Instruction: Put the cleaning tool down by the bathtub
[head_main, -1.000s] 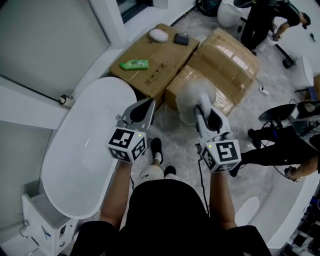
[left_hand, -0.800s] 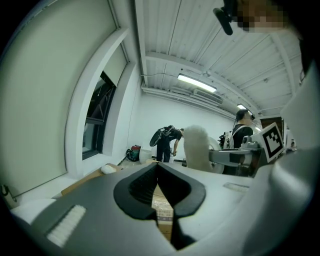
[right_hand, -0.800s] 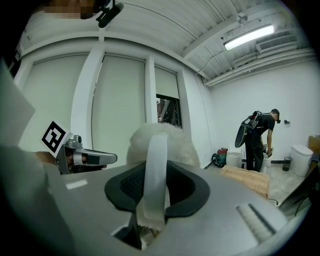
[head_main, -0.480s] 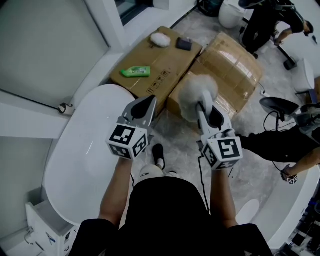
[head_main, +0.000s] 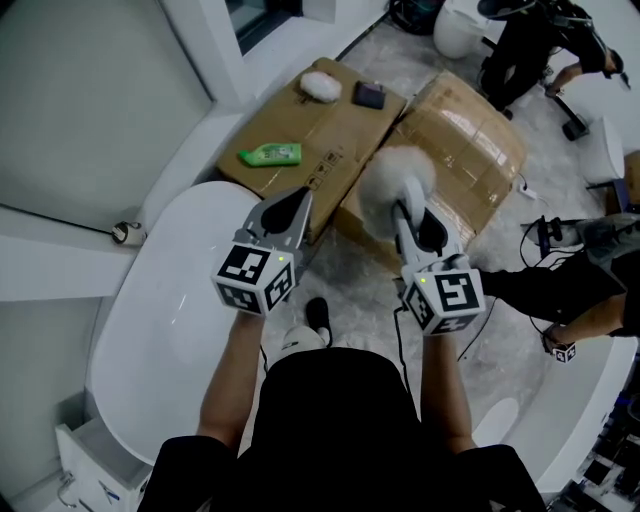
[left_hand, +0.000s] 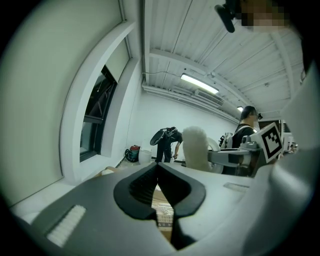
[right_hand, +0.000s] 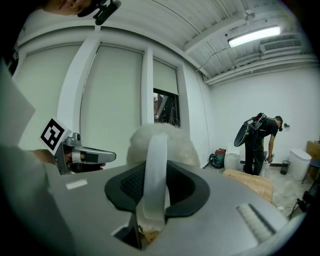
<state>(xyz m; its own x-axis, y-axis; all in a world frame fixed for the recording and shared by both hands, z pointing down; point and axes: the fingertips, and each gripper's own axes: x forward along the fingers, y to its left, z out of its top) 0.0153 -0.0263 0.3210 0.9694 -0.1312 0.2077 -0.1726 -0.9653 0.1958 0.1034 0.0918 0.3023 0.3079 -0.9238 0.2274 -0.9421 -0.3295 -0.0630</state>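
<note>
Cleaning tool (head_main: 398, 180) — head-forward along right tongs (head_main: 406, 216)

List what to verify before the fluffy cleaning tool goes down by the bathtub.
1. Grip: right gripper is clamped on the cleaning tool by its white handle: ok.
2. Left gripper has its jaws together with nothing between them, and is held beside the right one: ok.
3. Tool at the drop place: its fluffy head is over the cardboard boxes, not beside the bathtub: not ok.
4. Landing spot: the floor between tub and boxes shows bare, with a shoe at its near end: ok.
5. Bystander is far off to the right: ok.
6. Floor dry: cannot tell.
</note>
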